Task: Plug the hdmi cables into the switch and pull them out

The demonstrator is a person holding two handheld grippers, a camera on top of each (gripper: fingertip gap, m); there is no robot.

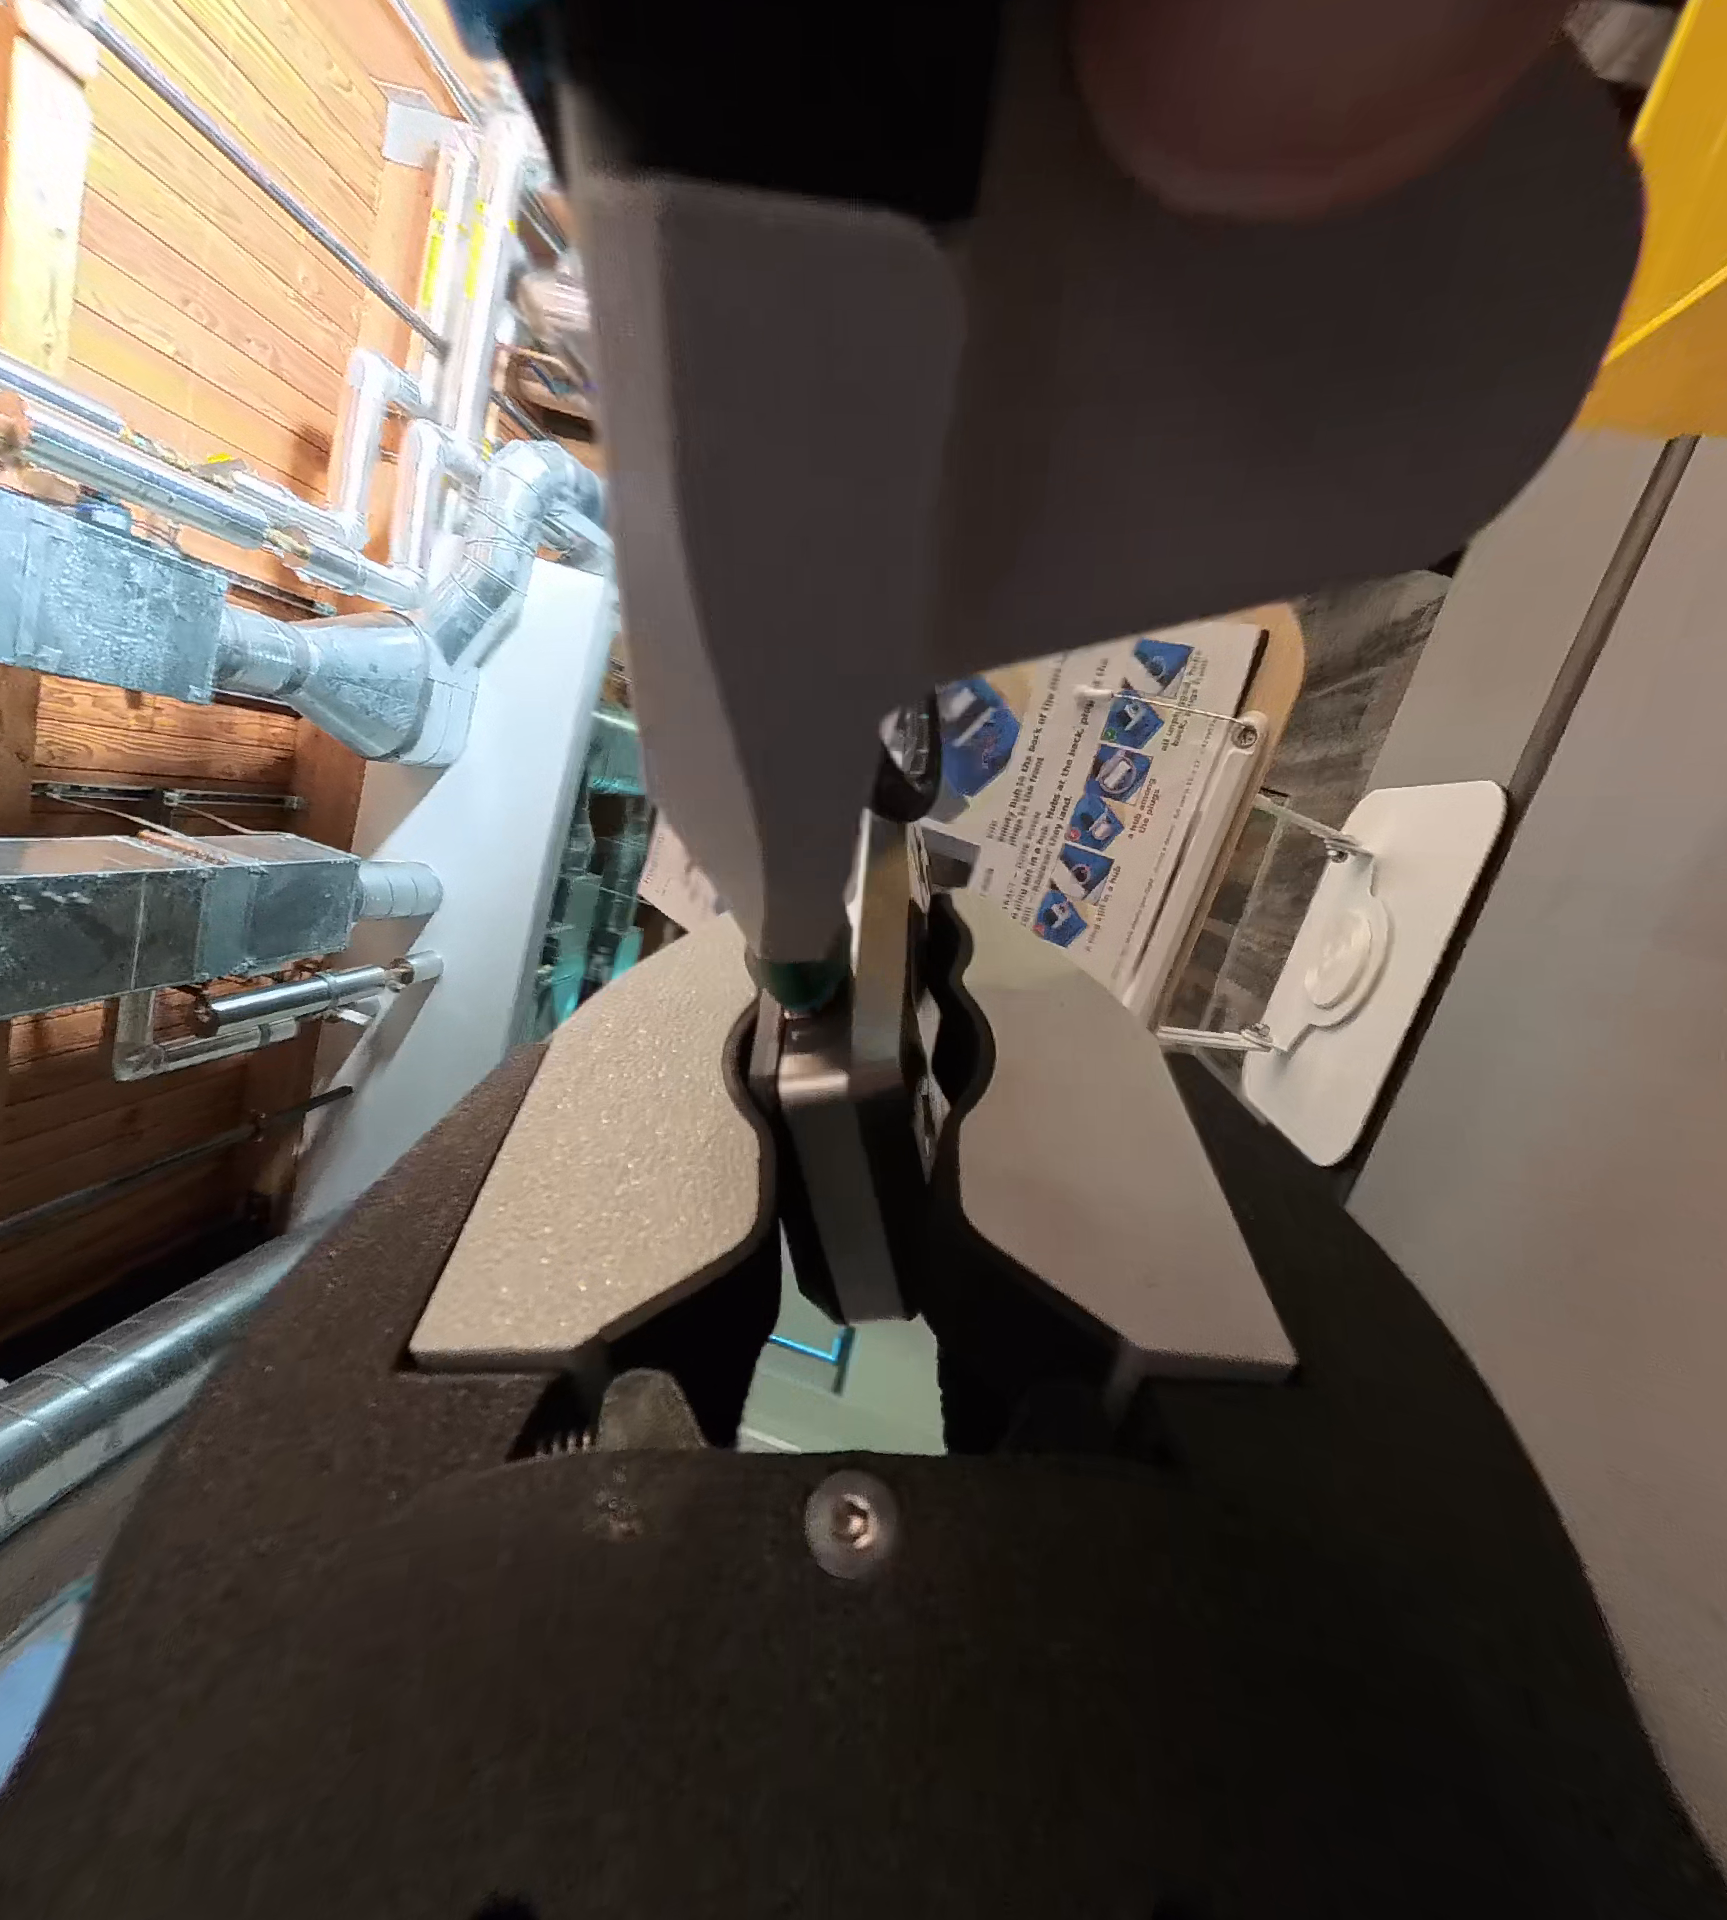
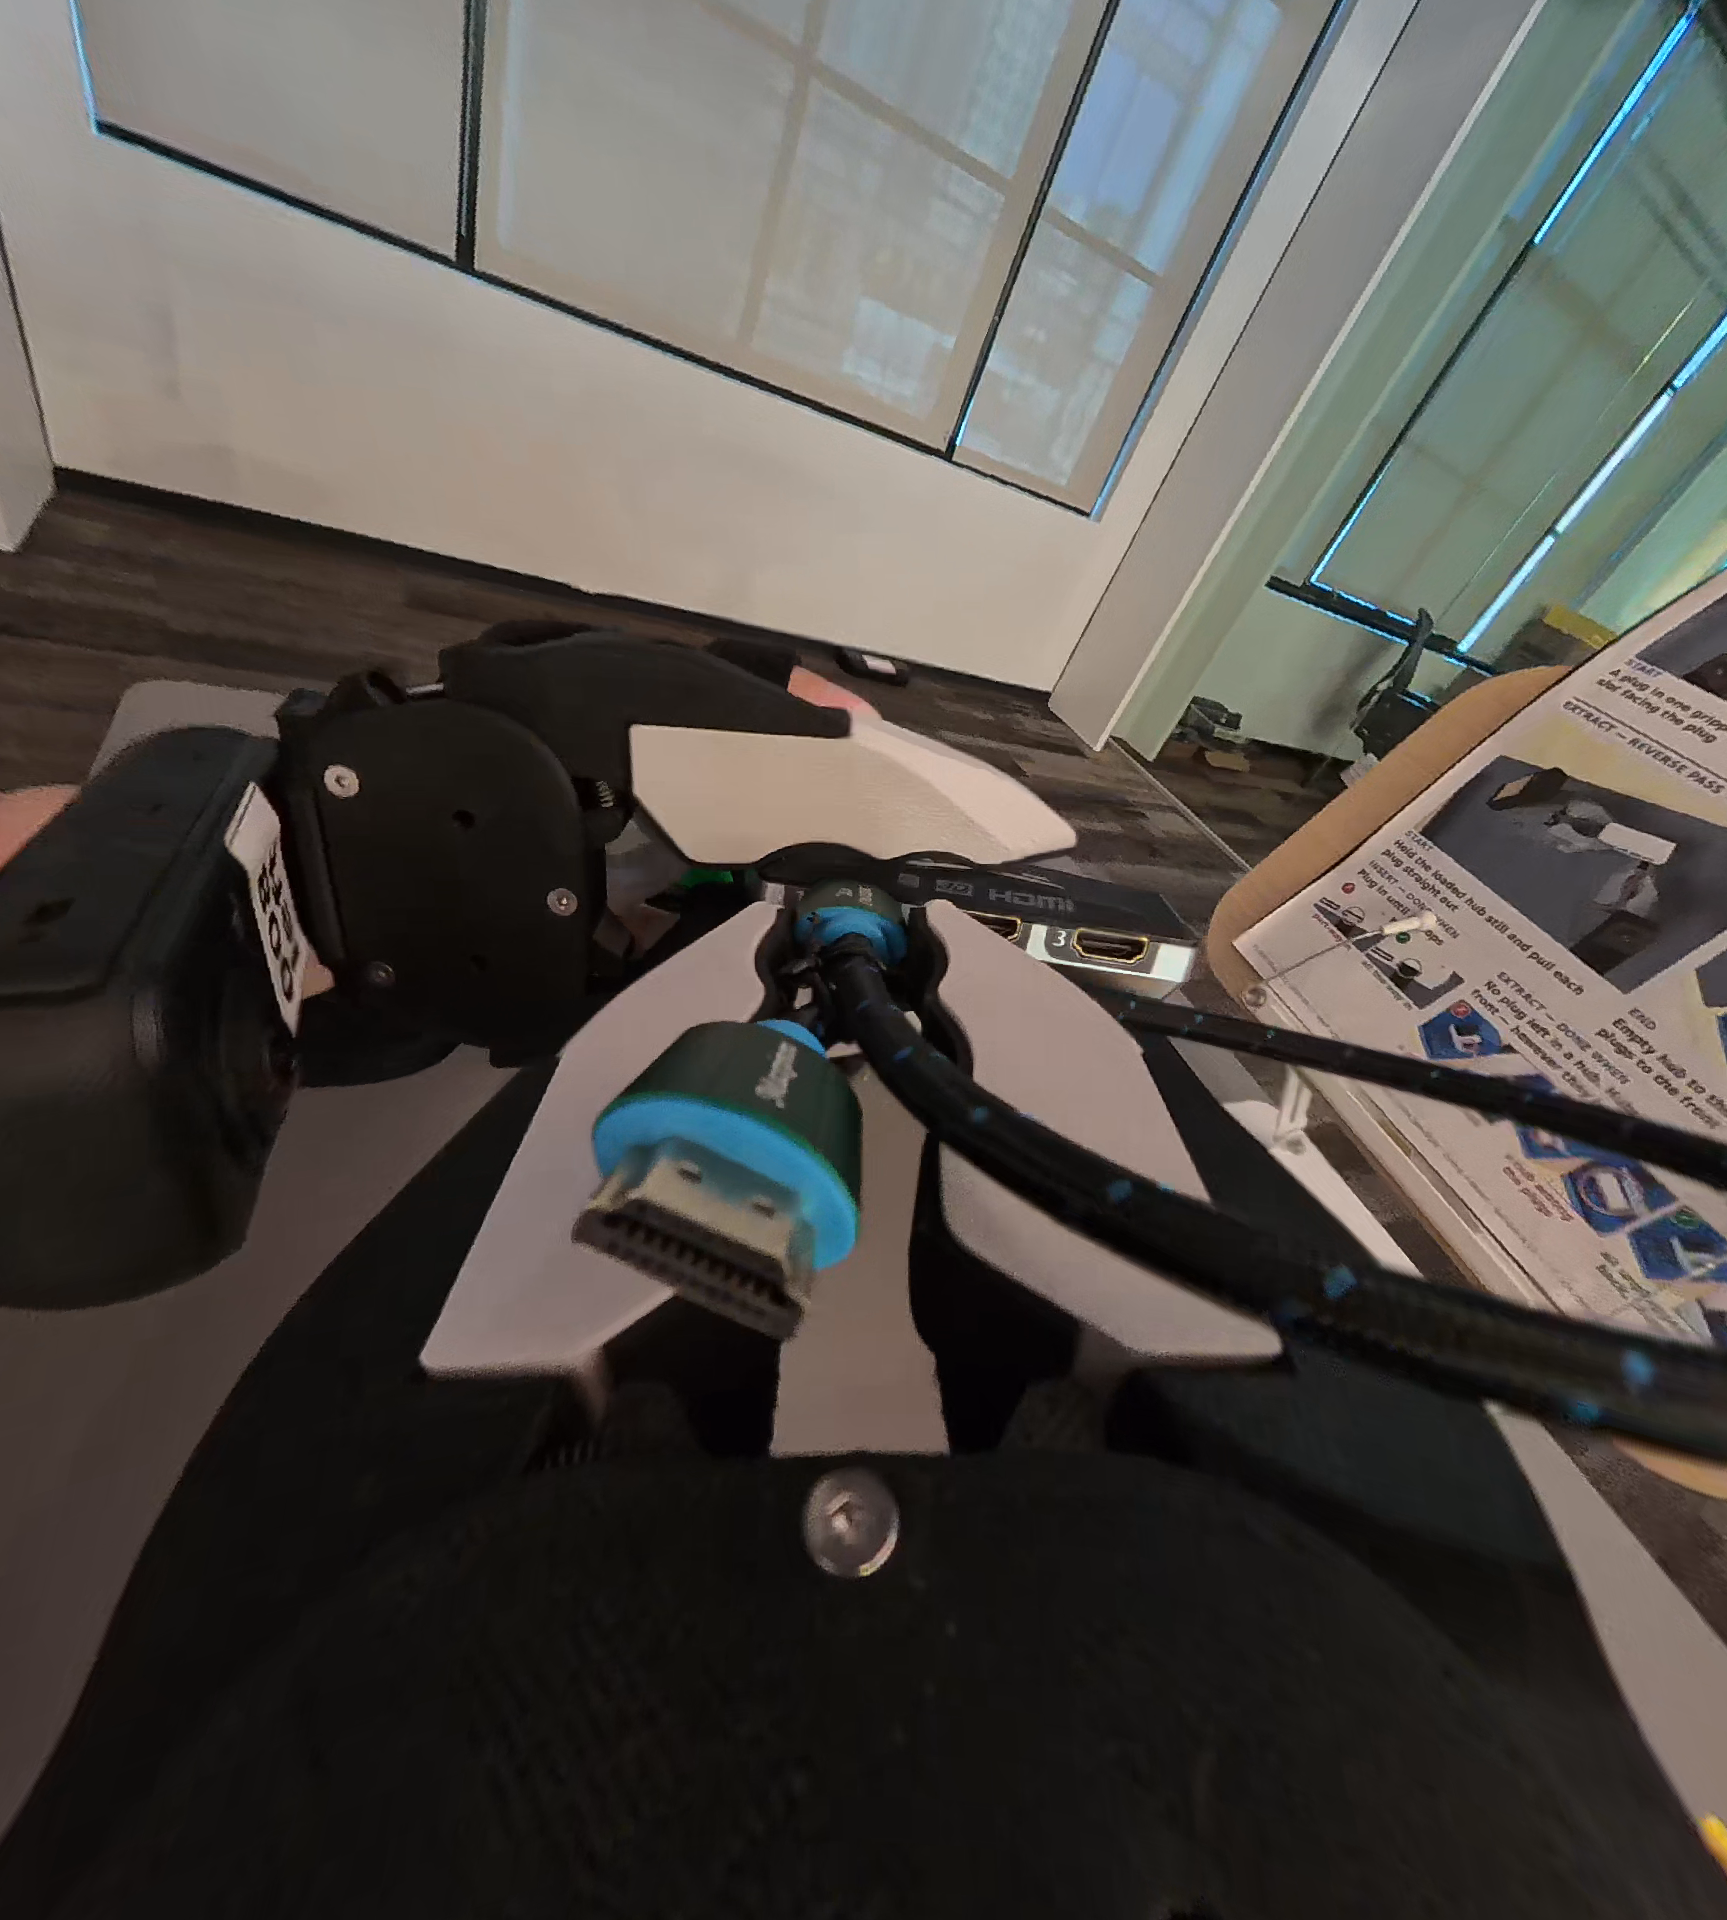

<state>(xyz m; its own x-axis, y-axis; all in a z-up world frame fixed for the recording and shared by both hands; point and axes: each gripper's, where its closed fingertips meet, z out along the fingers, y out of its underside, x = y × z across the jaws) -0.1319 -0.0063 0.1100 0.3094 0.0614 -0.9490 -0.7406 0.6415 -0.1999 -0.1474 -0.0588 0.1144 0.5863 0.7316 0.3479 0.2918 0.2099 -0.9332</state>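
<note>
In the right wrist view my right gripper is shut on a black HDMI plug with a blue collar. The plug's front end meets the port face of the black switch; I cannot tell how deep it sits. Two gold ports show empty beside it. A second, loose plug hangs close to the camera on the braided black cable. My left gripper holds the switch from the left. In the left wrist view my left gripper is shut on the switch, seen edge-on, and the right gripper's fingertip comes down onto it.
A printed instruction sheet stands on a wooden holder at the right, also in the left wrist view. Another stretch of cable runs off to the right over the grey table. A white door and glass wall stand behind. Left tips to right tips: about 5 centimeters.
</note>
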